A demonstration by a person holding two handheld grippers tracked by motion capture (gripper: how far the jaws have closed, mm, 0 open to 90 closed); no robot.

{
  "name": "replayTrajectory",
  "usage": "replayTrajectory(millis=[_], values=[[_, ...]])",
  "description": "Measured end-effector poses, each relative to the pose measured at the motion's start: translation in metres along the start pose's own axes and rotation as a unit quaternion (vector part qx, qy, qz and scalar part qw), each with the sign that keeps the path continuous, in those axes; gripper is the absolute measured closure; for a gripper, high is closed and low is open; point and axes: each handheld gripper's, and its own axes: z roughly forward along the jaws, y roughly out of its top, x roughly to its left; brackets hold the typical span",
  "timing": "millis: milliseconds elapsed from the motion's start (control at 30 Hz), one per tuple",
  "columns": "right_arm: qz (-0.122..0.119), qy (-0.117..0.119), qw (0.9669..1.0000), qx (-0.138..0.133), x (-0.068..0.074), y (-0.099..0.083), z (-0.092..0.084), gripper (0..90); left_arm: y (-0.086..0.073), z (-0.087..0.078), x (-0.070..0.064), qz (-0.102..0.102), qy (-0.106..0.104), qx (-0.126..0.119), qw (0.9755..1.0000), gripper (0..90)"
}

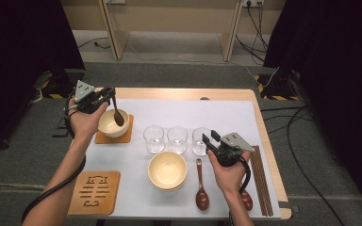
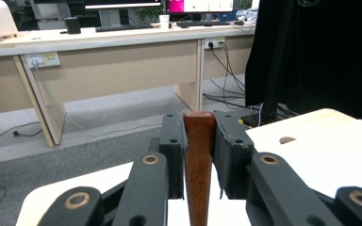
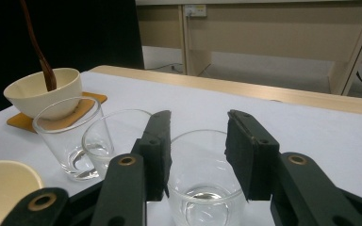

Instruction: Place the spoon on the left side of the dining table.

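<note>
High view first: the left gripper holds a wooden spoon by its handle with the bowl end lowered into the cream bowl on the orange coaster, so the placing looks nearly done but not let go, while two more spoons, a second bowl and a bare coaster look yet to be paired. Left gripper view: both jaws pinch the spoon handle, which hangs straight down. Right gripper view: the right gripper rests level with jaws apart, empty, before the nearest glass.
</note>
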Motion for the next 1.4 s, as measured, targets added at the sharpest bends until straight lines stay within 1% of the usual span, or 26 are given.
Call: replayTrajectory(millis=[367,767,800,1000,1167,1233,1267,1333,1400], values=[[0.000,-0.001,1.0000,-0.002,-0.001,0.000,-0.001,60.7,-0.010,0.008,0.005,-0.012,0.009,0.017,0.9997,74.6],[0.002,-0.002,1.0000,-0.003,-0.002,0.001,-0.002,60.5,-0.021,0.020,0.011,-0.030,0.020,0.033,0.9988,74.5],[0.002,-0.002,1.0000,-0.004,-0.002,0.001,-0.002,60.5,-0.022,0.020,0.011,-0.032,0.019,0.032,0.9988,74.4],[0.003,-0.003,1.0000,-0.005,-0.003,0.002,-0.003,60.3,-0.021,0.026,0.014,-0.039,0.024,0.035,0.9984,74.4],[0.004,-0.004,1.0000,-0.007,-0.003,0.002,-0.004,60.2,-0.020,0.033,0.016,-0.046,0.027,0.040,0.9978,74.3],[0.004,-0.003,1.0000,-0.007,-0.004,0.002,-0.003,60.2,-0.020,0.037,0.017,-0.053,0.030,0.041,0.9973,74.3],[0.004,-0.003,1.0000,-0.007,-0.004,0.002,-0.003,60.2,-0.020,0.039,0.017,-0.059,0.035,0.043,0.9967,74.4],[0.005,-0.003,1.0000,-0.007,-0.004,0.002,-0.003,60.2,-0.021,0.043,0.019,-0.074,0.044,0.052,0.9949,74.4],[0.005,-0.003,1.0000,-0.006,-0.005,0.002,-0.003,60.2,-0.021,0.046,0.021,-0.082,0.053,0.057,0.9936,74.4]])
